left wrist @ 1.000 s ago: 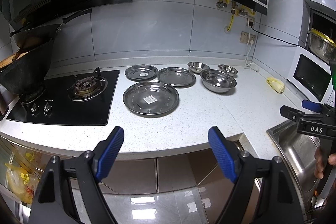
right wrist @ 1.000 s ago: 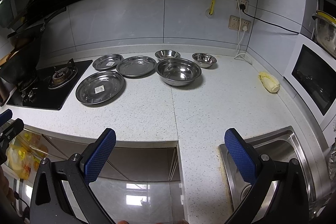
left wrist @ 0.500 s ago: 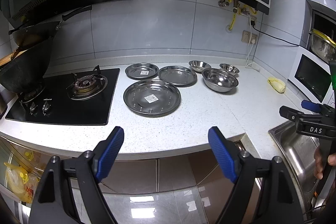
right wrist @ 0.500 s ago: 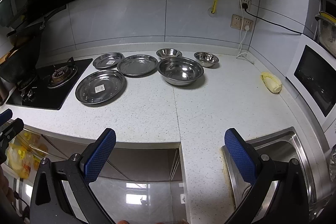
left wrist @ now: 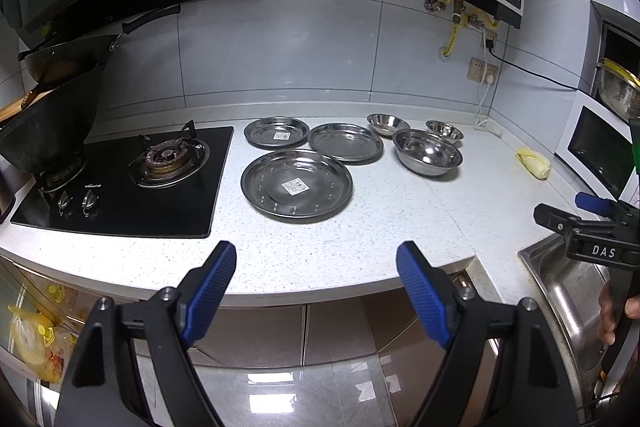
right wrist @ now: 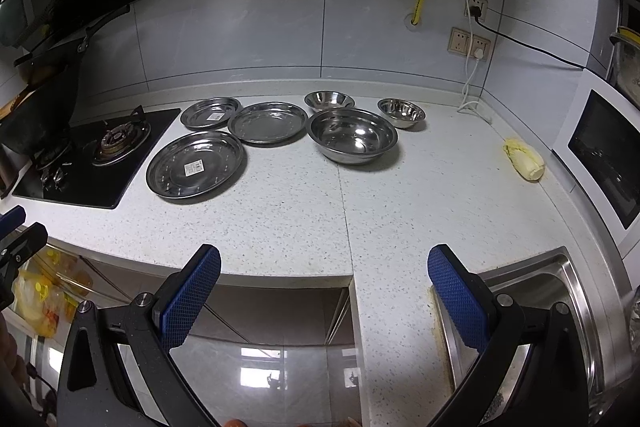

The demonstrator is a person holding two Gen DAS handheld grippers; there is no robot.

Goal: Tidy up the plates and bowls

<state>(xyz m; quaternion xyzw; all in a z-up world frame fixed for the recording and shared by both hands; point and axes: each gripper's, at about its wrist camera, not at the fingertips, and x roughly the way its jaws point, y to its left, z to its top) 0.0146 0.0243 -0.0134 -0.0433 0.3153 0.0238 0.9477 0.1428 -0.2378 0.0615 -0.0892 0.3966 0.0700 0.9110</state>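
Note:
On the white counter lie three steel plates: a large plate (left wrist: 297, 183) (right wrist: 195, 165) in front, a medium plate (left wrist: 345, 141) (right wrist: 268, 123) and a small plate (left wrist: 277, 132) (right wrist: 211, 112) behind it. To their right stand a large steel bowl (left wrist: 427, 151) (right wrist: 352, 135) and two small bowls (left wrist: 387, 123) (left wrist: 444, 129) (right wrist: 329, 100) (right wrist: 401, 112). My left gripper (left wrist: 316, 291) is open and empty at the counter's front edge. My right gripper (right wrist: 324, 291) is open and empty, also at the front edge, right of the plates.
A black gas hob (left wrist: 132, 179) with a pot (left wrist: 40, 135) is left of the plates. A sink (right wrist: 560, 303) is at the right front. A yellow vegetable (right wrist: 524, 159) lies near the microwave (right wrist: 608, 151). A cable hangs from wall sockets (right wrist: 468, 43).
Both grippers have moved slightly forward toward the counter and tilted down a little. The dishes have not moved. Both grippers stay open.

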